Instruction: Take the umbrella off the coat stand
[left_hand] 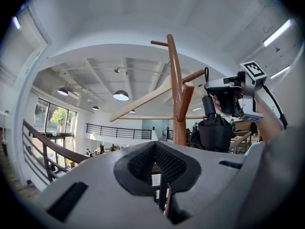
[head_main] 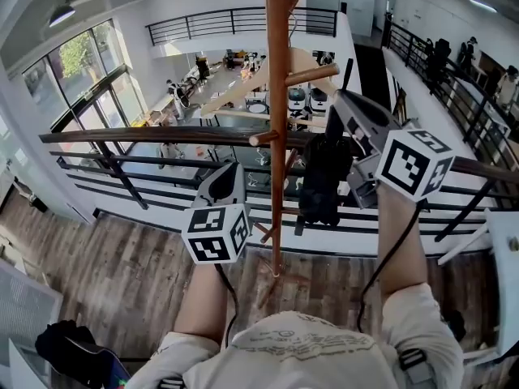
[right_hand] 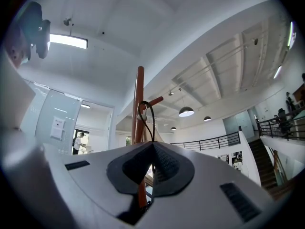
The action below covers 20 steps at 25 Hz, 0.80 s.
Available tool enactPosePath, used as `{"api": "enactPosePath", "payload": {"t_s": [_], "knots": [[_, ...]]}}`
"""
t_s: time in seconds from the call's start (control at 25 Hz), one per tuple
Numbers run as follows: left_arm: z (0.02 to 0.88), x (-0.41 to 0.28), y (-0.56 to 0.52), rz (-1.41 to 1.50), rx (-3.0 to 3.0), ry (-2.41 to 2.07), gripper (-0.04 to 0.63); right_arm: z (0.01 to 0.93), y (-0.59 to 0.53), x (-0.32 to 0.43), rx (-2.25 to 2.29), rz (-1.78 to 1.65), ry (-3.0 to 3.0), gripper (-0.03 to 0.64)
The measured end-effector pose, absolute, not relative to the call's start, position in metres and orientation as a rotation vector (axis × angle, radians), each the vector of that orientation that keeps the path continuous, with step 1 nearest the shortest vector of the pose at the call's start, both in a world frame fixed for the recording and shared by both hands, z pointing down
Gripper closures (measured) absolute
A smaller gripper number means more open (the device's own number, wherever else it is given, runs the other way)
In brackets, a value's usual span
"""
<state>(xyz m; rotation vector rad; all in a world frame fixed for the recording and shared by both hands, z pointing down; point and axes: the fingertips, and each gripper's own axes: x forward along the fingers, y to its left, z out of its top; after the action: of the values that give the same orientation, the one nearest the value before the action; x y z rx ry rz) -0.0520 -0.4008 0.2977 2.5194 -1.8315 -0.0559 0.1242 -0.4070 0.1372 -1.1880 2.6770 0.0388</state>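
Left gripper — fingers pressed together, nothing between them; the coat stand rises just ahead of them. Right gripper — fingers clamped on the black strap loop of the folded umbrella, which hangs below them, just beside the stand. Loop on or off the peg: cannot tell.

The slim reddish-brown wooden coat stand looks smooth and varnished. Beside it the black folded cloth umbrella is matt; under the stand, grey-brown floor planks look rough-grained.
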Motion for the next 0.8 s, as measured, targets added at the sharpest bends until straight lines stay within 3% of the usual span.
{"api": "enactPosePath", "payload": {"t_s": [0.8], "knots": [[0.303, -0.031, -0.391, -0.051, 2.526, -1.806, 0.591, 0.200, -0.364, 0.136, -1.206, 0.059, 2.658, 0.614]]}}
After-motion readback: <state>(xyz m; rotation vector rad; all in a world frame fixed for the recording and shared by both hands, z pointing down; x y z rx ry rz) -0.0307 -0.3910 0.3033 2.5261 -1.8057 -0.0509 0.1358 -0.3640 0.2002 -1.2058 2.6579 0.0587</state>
